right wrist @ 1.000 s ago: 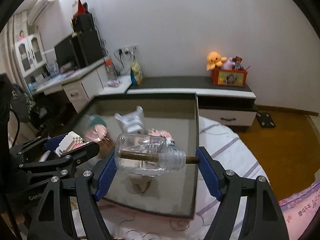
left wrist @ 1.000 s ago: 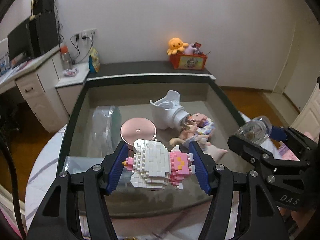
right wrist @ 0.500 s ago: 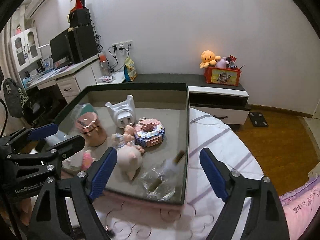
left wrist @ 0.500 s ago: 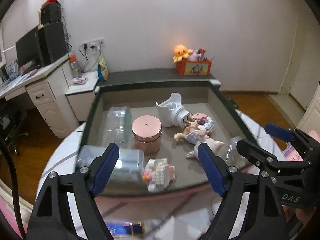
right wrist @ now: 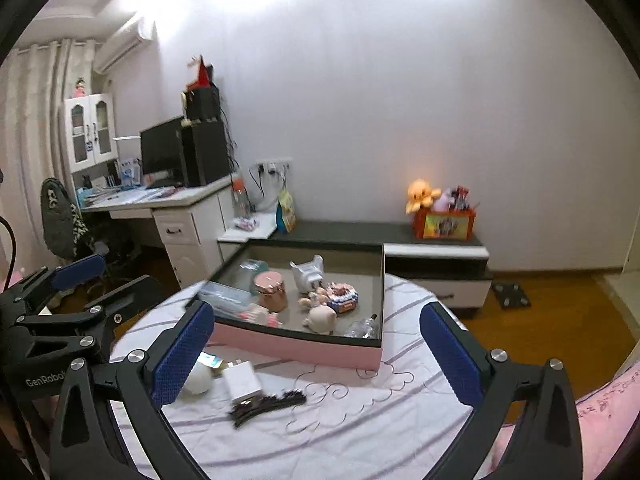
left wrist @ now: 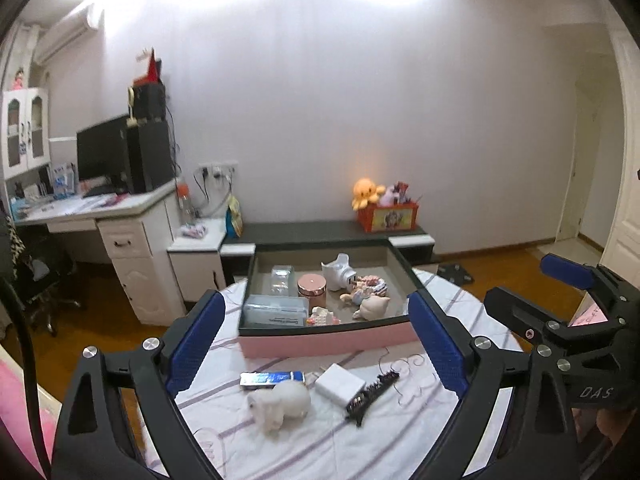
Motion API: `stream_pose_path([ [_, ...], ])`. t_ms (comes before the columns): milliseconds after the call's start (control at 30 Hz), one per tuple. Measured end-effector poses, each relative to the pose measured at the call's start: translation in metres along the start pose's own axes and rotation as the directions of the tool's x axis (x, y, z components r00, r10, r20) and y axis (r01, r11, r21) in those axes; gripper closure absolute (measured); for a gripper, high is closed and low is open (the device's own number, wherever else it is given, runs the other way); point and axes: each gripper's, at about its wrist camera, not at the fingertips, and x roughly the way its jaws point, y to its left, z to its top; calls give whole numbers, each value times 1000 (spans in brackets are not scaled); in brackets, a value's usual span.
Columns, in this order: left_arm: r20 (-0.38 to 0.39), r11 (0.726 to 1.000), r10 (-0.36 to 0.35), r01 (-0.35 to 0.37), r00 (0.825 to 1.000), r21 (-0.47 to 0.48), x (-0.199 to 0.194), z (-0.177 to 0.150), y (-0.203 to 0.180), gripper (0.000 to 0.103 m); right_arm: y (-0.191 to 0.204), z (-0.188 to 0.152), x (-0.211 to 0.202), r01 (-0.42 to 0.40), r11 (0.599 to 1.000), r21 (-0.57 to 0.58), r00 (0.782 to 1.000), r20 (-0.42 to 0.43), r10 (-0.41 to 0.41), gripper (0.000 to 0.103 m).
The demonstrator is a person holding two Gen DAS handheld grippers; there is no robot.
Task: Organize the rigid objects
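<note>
Nearest the cameras, the left tongs (left wrist: 312,344) and the right tongs (right wrist: 316,354) are both seen with blue-padded jaws opening wide, and nothing is between either pair. Just beyond them, on the round surface covered in a white cloth with purple stripes (left wrist: 400,432), four items are found unsorted: a white pig-shaped figurine (left wrist: 282,404) lying on its side, a flat blue-and-silver foil packet (left wrist: 272,379) just behind it, a white square charger block (left wrist: 340,385), and a black toothed hair clip (left wrist: 372,394) touching the block's corner. Farther on, the pink-walled, dark-rimmed shallow box (left wrist: 328,344) is observed to hold the items judged already sorted: a white and pink brick-built toy (left wrist: 322,316) at the near rim, a clear rectangular case (left wrist: 275,311), a pale pig figure (left wrist: 374,306), a rose-gold lidded jar (left wrist: 312,288), a white plug adapter (left wrist: 339,272) and a small clear glass bottle (right wrist: 362,328) in the near right corner. The task is assessed as mostly done, with the four loose items remaining.
</note>
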Motion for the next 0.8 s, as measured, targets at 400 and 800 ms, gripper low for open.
stream_pose_path([
  [400,136,998,63,-65,989,7,-97,-5,-3,6,34,-9,-96,24,999,-48,991,131,-18,0],
  [800,226,991,120,-129,967,22,-146,-8,-10,6,47,-18,-141,26,999,-43,977,213,-16,0],
])
